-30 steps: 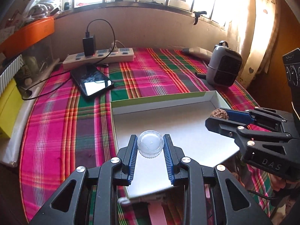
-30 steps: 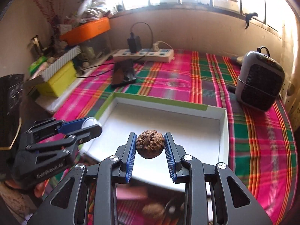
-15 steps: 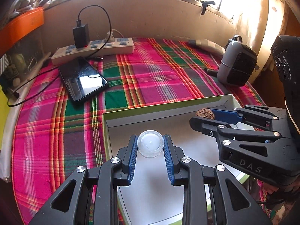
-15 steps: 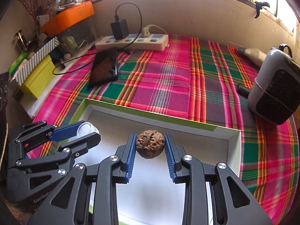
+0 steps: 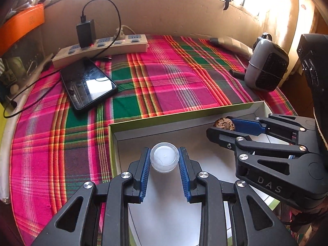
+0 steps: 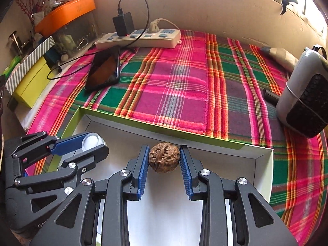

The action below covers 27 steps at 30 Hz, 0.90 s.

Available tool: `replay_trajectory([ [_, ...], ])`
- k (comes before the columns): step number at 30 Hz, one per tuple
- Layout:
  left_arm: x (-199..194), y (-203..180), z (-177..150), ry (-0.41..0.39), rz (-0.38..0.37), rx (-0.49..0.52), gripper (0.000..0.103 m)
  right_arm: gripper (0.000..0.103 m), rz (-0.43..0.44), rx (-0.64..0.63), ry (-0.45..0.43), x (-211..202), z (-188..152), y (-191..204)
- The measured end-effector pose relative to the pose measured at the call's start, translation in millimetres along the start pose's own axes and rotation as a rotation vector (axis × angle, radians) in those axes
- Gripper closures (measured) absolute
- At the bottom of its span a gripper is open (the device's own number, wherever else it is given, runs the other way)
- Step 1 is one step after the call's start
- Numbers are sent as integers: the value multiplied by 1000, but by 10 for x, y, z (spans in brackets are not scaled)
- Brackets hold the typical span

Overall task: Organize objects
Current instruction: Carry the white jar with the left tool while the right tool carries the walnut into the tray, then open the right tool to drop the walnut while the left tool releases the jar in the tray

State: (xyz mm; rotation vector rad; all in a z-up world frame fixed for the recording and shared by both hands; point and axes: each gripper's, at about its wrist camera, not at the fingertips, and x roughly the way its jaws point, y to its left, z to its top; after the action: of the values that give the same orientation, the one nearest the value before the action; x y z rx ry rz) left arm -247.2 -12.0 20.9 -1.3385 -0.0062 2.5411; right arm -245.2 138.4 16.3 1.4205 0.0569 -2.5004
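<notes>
My left gripper (image 5: 164, 160) is shut on a small clear round plastic container (image 5: 164, 159) and holds it above the left part of a shallow white box with green edges (image 5: 143, 131). My right gripper (image 6: 164, 157) is shut on a brown walnut (image 6: 164, 157) above the same box (image 6: 264, 164). In the left wrist view the right gripper (image 5: 220, 126) is to the right with the walnut (image 5: 223, 123) showing at its tip. In the right wrist view the left gripper (image 6: 95, 143) is at the lower left with the container (image 6: 91, 140).
The box lies on a pink and green plaid cloth (image 5: 174, 78). A black phone (image 5: 88, 84), a white power strip with a charger (image 5: 102, 45) and a grey heater (image 5: 266, 69) stand behind it. A yellow box (image 6: 30, 84) and orange bin (image 6: 65, 12) sit at the left.
Both grippers have moved forward and lower over the box, each still holding its object. The box's far wall and the cloth behind it look closer.
</notes>
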Motion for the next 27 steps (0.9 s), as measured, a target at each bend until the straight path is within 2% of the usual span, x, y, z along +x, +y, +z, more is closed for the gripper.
replay_trajectory([
  [17,3,2,16,5,4,-3,77,71,15,26,2,56,-14,-39],
  [20,-15,15,6,5,-2,-16,77,64,12,35,-9,34,-29,-49],
  [22,-33,20,-2,1,0,-25,77,50,12,42,-20,5,-36,-61],
  [27,-111,41,-21,-15,0,-45,75,49,-4,48,-31,-77,-62,-85],
])
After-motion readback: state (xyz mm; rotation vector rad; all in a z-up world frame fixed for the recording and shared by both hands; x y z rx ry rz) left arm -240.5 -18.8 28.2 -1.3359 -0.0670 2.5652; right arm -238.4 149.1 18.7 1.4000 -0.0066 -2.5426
